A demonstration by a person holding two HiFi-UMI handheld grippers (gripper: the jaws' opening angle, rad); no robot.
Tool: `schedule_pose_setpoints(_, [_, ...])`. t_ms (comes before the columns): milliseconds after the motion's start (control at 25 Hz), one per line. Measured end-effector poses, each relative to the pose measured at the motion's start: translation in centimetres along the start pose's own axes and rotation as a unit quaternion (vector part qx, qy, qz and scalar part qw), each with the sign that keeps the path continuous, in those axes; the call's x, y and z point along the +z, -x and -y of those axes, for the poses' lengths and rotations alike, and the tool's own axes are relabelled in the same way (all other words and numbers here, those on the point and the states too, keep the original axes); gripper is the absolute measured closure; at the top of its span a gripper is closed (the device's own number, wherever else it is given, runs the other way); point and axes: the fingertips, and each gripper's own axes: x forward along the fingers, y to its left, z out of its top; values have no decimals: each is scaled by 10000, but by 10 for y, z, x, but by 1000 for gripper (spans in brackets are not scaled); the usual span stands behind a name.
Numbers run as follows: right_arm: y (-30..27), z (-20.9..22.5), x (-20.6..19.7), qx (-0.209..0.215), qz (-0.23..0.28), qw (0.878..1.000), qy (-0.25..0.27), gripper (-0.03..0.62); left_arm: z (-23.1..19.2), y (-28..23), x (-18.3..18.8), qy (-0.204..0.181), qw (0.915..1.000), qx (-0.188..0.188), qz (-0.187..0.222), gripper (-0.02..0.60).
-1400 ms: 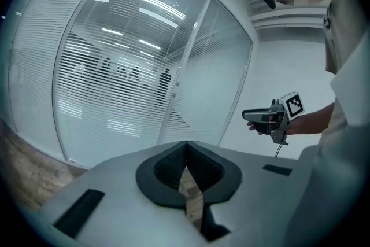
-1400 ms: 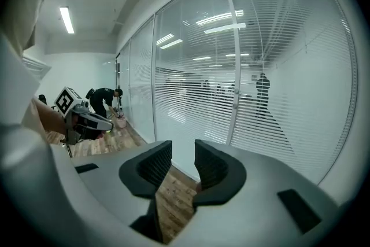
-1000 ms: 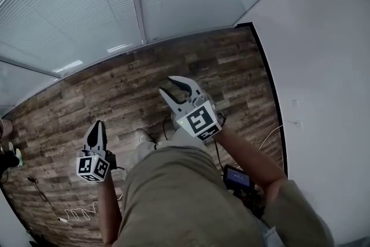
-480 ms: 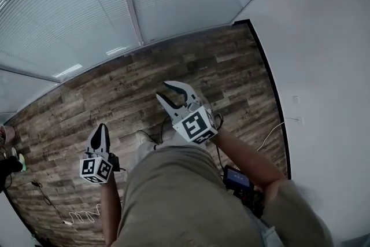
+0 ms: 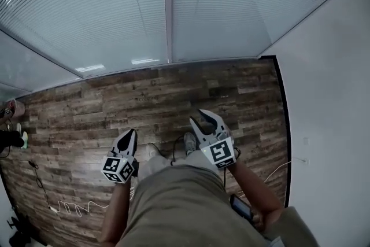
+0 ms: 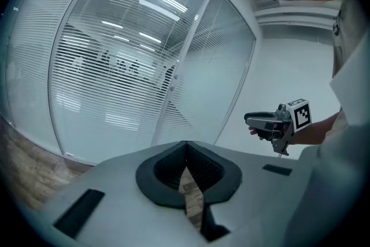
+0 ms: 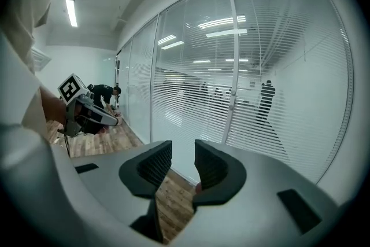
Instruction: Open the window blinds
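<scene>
**Blinds hang full length, both grippers held clear of them**

The white slatted window blinds point(image 5: 87, 14) cover the glass panels ahead of the person, reaching down to the brown wood-plank floor point(image 5: 87, 107) on both sides of a grey upright frame post point(image 5: 168, 3). Dim shapes show through the slats in the gripper views. The left gripper point(image 5: 130, 135) is held low over the floor, apart from the blinds, its jaws closed together at the tips with nothing between them. The right gripper point(image 5: 203, 120), beside it and likewise clear of the blinds, has its jaws standing apart and empty. A plain white wall point(image 5: 329, 95) runs along the right. A thin white cable point(image 5: 75, 207) lies on the planks at lower left.
</scene>
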Motion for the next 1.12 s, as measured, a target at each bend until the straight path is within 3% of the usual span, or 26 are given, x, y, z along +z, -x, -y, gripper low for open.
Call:
schedule_pose_setpoints(800, [0,8,-7,206,-141,9997,-3,465,11,-18,9,-116,9998,-79,-156,569])
schedule_pose_setpoints(840, [-1,10,-9,225,-224,9995,63,492,12,-20,9,-119,9998,-82,-167,569])
schedule_pose_setpoints(1120, [24,30,1,332,-202,9992,11,508,47,-29,24,-172,9997,-126,-135,569])
